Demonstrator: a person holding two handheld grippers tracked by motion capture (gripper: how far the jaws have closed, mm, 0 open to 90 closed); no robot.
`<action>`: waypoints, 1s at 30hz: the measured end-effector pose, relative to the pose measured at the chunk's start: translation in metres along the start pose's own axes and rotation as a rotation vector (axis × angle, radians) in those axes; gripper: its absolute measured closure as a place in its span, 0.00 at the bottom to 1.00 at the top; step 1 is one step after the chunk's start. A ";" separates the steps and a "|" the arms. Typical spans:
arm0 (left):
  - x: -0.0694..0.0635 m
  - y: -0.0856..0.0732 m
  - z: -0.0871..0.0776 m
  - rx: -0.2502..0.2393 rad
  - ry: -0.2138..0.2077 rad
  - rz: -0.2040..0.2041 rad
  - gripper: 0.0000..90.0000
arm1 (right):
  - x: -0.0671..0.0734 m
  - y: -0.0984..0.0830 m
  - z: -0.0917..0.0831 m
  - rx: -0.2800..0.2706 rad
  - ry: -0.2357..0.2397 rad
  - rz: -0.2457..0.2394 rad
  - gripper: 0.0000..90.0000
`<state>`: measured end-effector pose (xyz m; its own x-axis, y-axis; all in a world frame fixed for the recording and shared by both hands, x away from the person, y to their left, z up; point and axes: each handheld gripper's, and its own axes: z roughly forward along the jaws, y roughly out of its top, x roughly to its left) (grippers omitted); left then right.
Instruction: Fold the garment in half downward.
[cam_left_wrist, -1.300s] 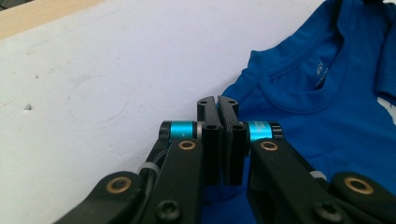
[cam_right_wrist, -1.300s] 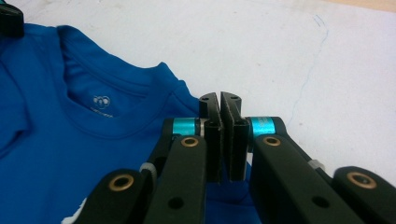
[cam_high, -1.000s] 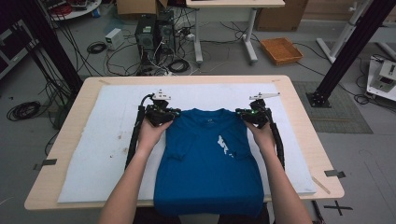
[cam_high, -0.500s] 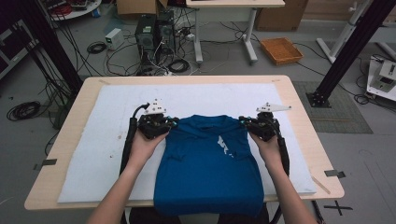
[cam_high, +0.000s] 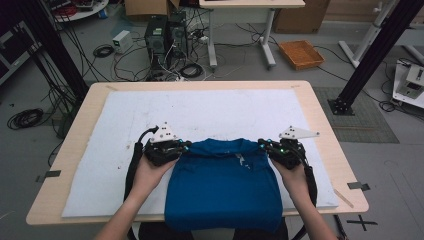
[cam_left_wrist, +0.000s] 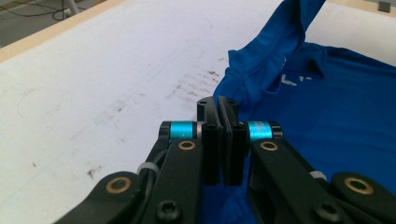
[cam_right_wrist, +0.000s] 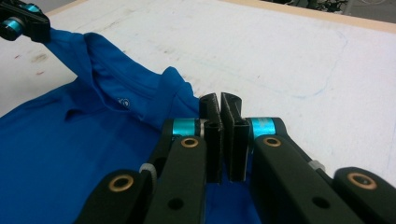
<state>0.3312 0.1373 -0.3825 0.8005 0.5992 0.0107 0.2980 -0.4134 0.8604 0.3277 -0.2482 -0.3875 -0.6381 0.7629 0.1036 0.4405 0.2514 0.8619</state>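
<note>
Both tongs clamped on the shoulders of a blue polo shirt, mid-fold, on the padded counter.

The blue polo shirt (cam_high: 222, 182) lies on the white mat (cam_high: 200, 112) that covers the counter (cam_high: 320, 107), its collar toward the mat's far side and its hem hanging over the mat's near edge. The left tongs (cam_high: 184, 146) pinch the shirt's left shoulder corner and the right tongs (cam_high: 263, 145) its right one; in each gripper view the jaws stand pressed together with blue cloth caught between them. By my reading, the step in hand is carrying the collar end toward the hem to fold the shirt across. The next move would call for both hands travelling level and together, keeping the cloth taut between them, then setting the shoulders down square on the shirt's lower half before letting go.
</note>
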 end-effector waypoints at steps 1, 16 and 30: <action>-0.006 -0.003 -0.004 0.001 -0.007 0.009 0.98 | 0.004 -0.005 -0.005 0.003 0.004 0.000 0.98; -0.048 -0.037 -0.020 0.049 -0.050 0.087 0.98 | 0.036 -0.046 -0.037 0.036 -0.007 -0.084 0.98; -0.084 -0.062 -0.025 0.122 -0.068 0.209 0.97 | 0.059 -0.082 -0.051 0.112 -0.002 -0.149 0.97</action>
<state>0.2328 0.1296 -0.4240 0.8833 0.4461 0.1445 0.1792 -0.6059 0.7751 0.2216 -0.2537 -0.4269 -0.7000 0.7138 -0.0220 0.4093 0.4262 0.8068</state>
